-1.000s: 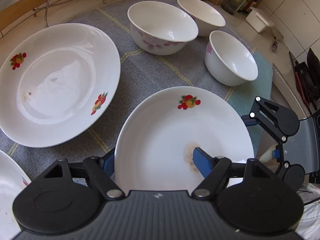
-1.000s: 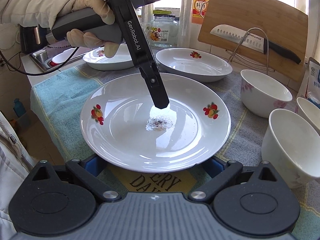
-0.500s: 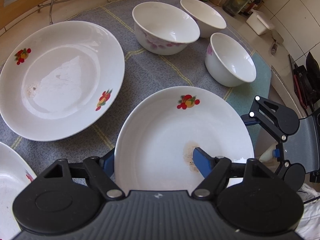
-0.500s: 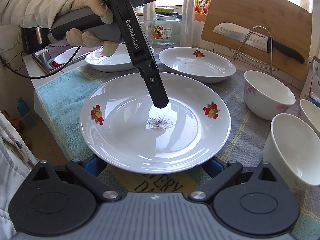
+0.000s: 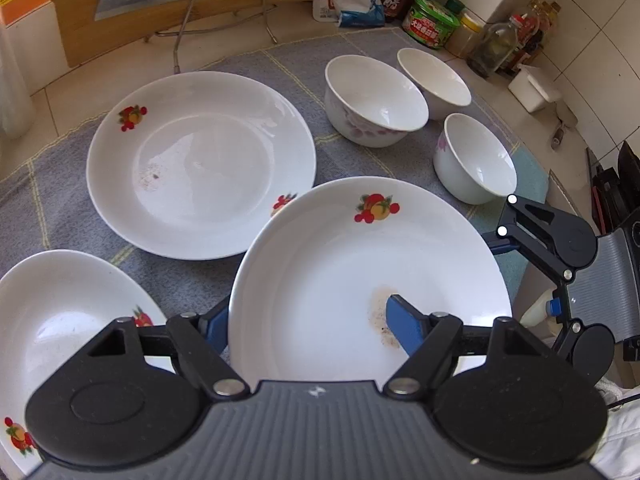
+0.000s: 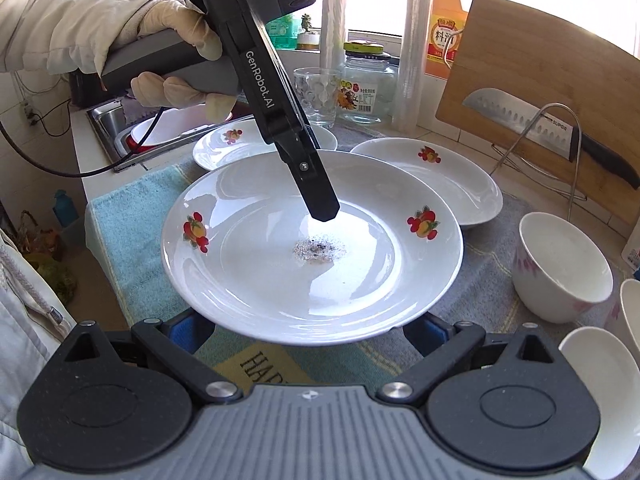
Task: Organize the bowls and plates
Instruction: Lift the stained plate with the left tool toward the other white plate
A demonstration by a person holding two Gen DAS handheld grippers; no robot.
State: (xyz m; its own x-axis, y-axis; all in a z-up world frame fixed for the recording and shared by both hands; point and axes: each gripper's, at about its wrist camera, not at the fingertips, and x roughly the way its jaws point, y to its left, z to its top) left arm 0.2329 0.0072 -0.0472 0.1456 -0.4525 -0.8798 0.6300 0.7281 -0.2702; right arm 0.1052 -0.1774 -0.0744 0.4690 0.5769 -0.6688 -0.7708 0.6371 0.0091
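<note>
A white deep plate (image 5: 340,272) with fruit prints and a speck-stained middle hangs above the grey cloth (image 5: 60,200), carried by both grippers. My left gripper (image 5: 308,326) is shut on its rim, one blue pad inside the well and the other outside. In the right wrist view that inner finger (image 6: 316,184) comes down onto the plate (image 6: 280,280) from a gloved hand. My right gripper (image 6: 306,330) stands with its jaws wide at the opposite edge. Its tips are hidden under the rim and the plate rides with it. Two more fruit plates (image 5: 192,164) (image 5: 52,328) lie on the cloth.
Three white bowls (image 5: 376,104) (image 5: 436,76) (image 5: 476,160) stand at the cloth's right. A cutting board with a knife on a wire rack (image 6: 540,120) leans at the back. A glass (image 6: 318,96), jars and bottles line the window, with a sink (image 6: 112,124) at the left.
The plate has risen off the cloth with both grippers. It now overlaps the near rim of the far plate, and more of the counter's back shows.
</note>
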